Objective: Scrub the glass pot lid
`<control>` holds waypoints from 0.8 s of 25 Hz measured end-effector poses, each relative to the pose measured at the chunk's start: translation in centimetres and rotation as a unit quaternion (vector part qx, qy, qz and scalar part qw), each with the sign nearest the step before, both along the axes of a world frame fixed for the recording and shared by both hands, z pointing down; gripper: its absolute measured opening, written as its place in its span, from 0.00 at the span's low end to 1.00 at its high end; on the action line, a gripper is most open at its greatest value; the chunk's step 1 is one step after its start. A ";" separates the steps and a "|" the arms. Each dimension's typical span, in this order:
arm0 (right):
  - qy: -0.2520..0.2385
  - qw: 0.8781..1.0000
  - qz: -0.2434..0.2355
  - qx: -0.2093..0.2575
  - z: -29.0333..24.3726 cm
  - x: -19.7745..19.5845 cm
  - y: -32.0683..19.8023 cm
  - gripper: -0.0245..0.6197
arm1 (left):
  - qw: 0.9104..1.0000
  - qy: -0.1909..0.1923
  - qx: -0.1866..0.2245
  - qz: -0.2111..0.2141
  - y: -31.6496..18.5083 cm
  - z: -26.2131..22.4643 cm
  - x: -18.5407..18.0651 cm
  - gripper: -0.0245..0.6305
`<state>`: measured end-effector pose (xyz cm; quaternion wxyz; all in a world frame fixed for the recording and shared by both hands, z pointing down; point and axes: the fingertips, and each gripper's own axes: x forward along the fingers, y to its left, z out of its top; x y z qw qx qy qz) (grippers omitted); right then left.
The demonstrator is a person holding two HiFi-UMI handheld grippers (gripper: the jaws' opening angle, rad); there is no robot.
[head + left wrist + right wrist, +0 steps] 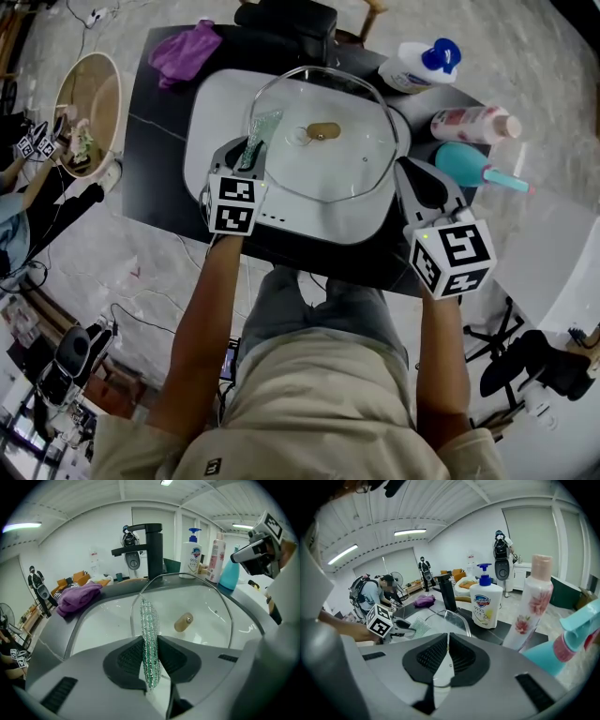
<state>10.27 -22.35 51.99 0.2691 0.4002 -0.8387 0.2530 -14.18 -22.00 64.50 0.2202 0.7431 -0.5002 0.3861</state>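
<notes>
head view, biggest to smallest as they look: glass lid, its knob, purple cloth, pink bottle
1. glass lid, by far the largest
2 and 3. purple cloth and pink bottle: they look about alike, so no clear order
4. knob

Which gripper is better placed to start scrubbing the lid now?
Left. The left gripper is shut on the green mesh scrubber, which reaches over the glass pot lid's left rim. The right gripper carries no scrubber; its jaws pinch the lid's right rim, apparently steadying it.
</notes>
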 end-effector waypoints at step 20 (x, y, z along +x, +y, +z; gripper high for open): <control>-0.003 0.999 0.036 -0.007 1.0 2.9 0.6 0.08 | 0.986 0.055 -0.037 0.150 4.1 1.4 15.2 0.18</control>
